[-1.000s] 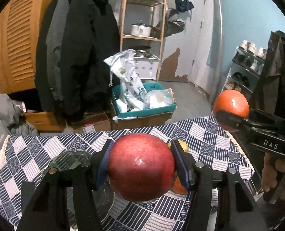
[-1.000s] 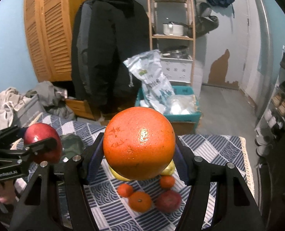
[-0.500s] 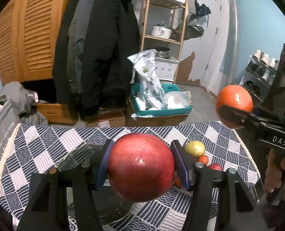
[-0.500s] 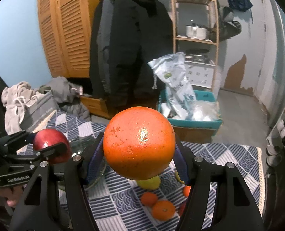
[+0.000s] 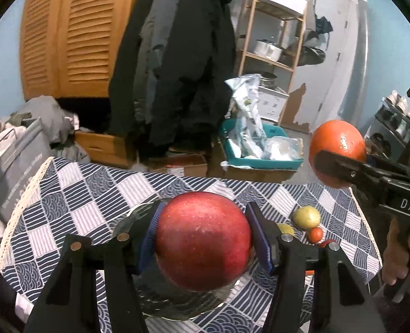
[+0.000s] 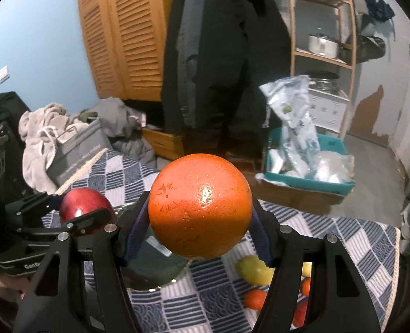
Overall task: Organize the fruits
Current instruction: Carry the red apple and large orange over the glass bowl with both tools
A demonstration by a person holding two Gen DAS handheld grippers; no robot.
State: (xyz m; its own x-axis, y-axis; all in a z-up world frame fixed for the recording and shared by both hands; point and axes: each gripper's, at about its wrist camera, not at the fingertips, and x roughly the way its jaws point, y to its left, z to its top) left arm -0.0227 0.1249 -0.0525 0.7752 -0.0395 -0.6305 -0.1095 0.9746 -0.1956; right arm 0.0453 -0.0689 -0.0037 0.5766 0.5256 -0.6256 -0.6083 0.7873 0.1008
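My left gripper (image 5: pixel 203 240) is shut on a large red apple (image 5: pixel 203 240) and holds it above a clear glass plate (image 5: pixel 138 219) on the checked tablecloth. My right gripper (image 6: pixel 200 206) is shut on a big orange (image 6: pixel 200 206), held in the air above and right of the plate (image 6: pixel 155 269). The orange also shows at the right in the left wrist view (image 5: pixel 336 149). The apple shows at the left in the right wrist view (image 6: pixel 84 206). A yellow lemon (image 6: pixel 253 273) and small tangerines (image 6: pixel 255 298) lie on the cloth to the right of the plate.
The table has a blue and white checked cloth (image 5: pixel 88 194) with a lace edge. Beyond it stand a teal crate with bags (image 5: pixel 257 149), a wooden shelf (image 5: pixel 274 41), hanging dark coats (image 5: pixel 177 63) and a pile of clothes (image 6: pixel 74 127) at the left.
Both grippers have moved to the left with their fruits still held. The glass plate now sits under the apple and left of the orange; the loose fruits lie further right.
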